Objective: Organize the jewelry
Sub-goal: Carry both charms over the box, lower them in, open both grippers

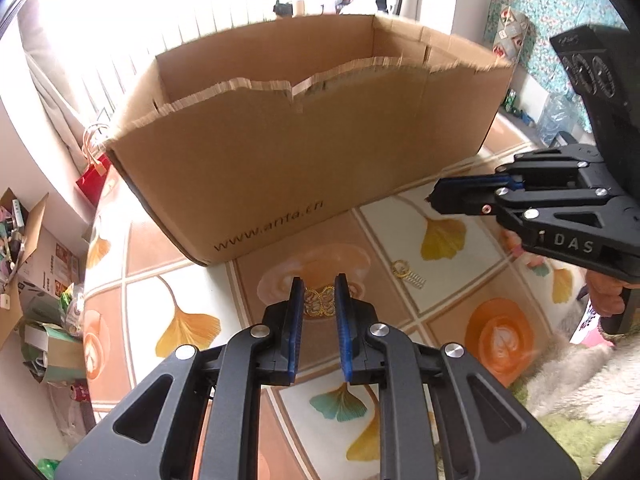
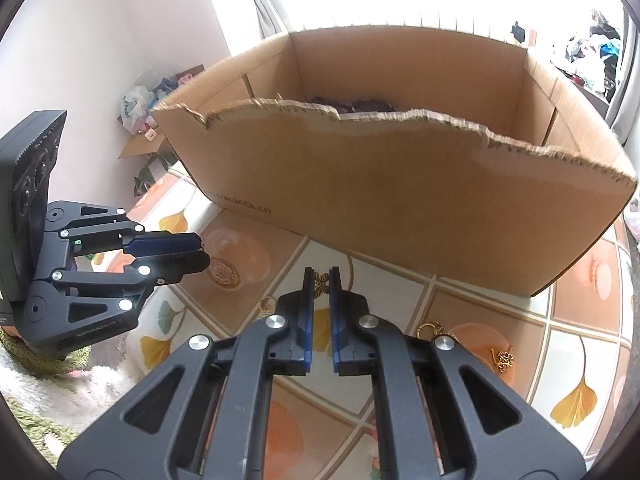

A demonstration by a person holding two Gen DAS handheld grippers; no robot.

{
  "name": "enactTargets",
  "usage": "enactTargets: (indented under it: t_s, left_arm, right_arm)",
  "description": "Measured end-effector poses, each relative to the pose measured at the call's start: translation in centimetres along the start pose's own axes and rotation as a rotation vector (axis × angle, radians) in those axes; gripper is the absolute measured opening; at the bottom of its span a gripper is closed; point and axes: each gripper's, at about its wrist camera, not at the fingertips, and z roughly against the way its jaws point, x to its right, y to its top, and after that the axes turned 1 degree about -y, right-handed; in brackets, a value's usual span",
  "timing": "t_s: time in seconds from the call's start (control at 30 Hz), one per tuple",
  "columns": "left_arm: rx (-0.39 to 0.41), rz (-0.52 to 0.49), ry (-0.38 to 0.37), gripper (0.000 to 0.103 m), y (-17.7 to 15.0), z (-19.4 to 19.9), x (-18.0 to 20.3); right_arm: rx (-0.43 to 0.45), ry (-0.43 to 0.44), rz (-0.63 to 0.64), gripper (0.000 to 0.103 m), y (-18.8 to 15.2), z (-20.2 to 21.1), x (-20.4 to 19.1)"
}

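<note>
Both the left gripper [image 1: 319,285] and the right gripper [image 2: 321,276] seem clamped on gold trinkets before the cardboard box [image 1: 304,168].

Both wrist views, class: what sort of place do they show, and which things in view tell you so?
Probably a lived-in room of a home, not a lab. A table under a leaf-patterned tablecloth holds a torn cardboard box, small gold jewelry lies loose on the cloth, and clutter sits piled by the wall.

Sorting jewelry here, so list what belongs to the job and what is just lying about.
Job: gold filigree piece in left claw; gold butterfly in right claw; loose gold charm; cardboard box.
Lying about: red gift bag; plastic bag.
</note>
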Motion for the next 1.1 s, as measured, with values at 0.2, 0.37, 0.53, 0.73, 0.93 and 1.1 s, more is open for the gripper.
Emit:
enactTargets:
  t_s: [0.2,0.37,0.53,0.73,0.93,1.1]
  left_arm:
    - [0.116,-0.001,-0.038,0.016,0.9,4.3,-0.9]
    - [0.24,-0.003,-0.102,0.016,3.4,7.8,-1.1]
    - [0.325,-0.01,-0.125,0.016,7.7,8.1,-1.4]
    - [0.206,0.083,-0.21,0.016,11.9,2.4,-2.9]
    - [0.055,0.202,-0.287,0.016,14.8,-3.5,-4.3]
    - [0.029,0.252,-0.296,0.017,15.8,-5.1,-5.3]
  right_arm:
    - [0.071,0.018,0.02,0.006,1.4,2.7,-1.2]
    - [0.188,0.04,0.045,0.006,4.1,6.3,-1.8]
    - [0.276,0.029,0.068,0.006,7.3,7.7,-0.6]
    - [0.188,0.013,-0.021,0.006,10.3,4.2,3.9]
    - [0.069,-0.004,-0.124,0.006,12.2,0.7,8.1]
    - [0.056,0.005,-0.182,0.006,12.2,0.1,10.1]
